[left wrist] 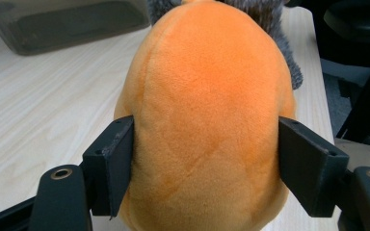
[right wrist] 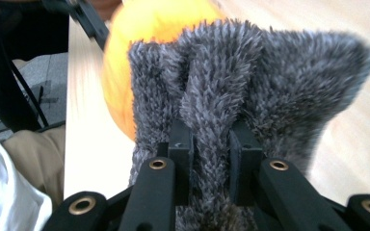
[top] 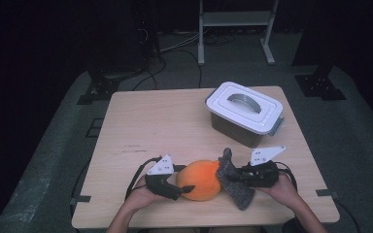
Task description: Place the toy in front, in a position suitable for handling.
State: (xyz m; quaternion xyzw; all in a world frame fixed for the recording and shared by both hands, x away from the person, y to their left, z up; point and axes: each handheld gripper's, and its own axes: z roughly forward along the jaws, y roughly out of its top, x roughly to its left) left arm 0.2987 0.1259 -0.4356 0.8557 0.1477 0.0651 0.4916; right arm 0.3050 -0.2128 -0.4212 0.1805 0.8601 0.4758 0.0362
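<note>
The orange plush toy (left wrist: 204, 120) sits right against the lens in the left gripper view, the left gripper (top: 181, 189) clamped on its round body with a jaw pressing each flank. In the high view the toy lies at about six o'clock on the table (top: 150, 126), near the front edge, between the two hands. At its three o'clock side the right gripper (top: 237, 177) is pinched tight on a fold of the grey furry cloth (right wrist: 250, 86) that wraps the toy's end. A lidded plastic box (top: 245, 112) stands at one o'clock, well apart.

To do this well, I judge the left should keep a steady squeeze while the right draws the cloth straight along the toy's length, slowly, so the fold does not slip out.
</note>
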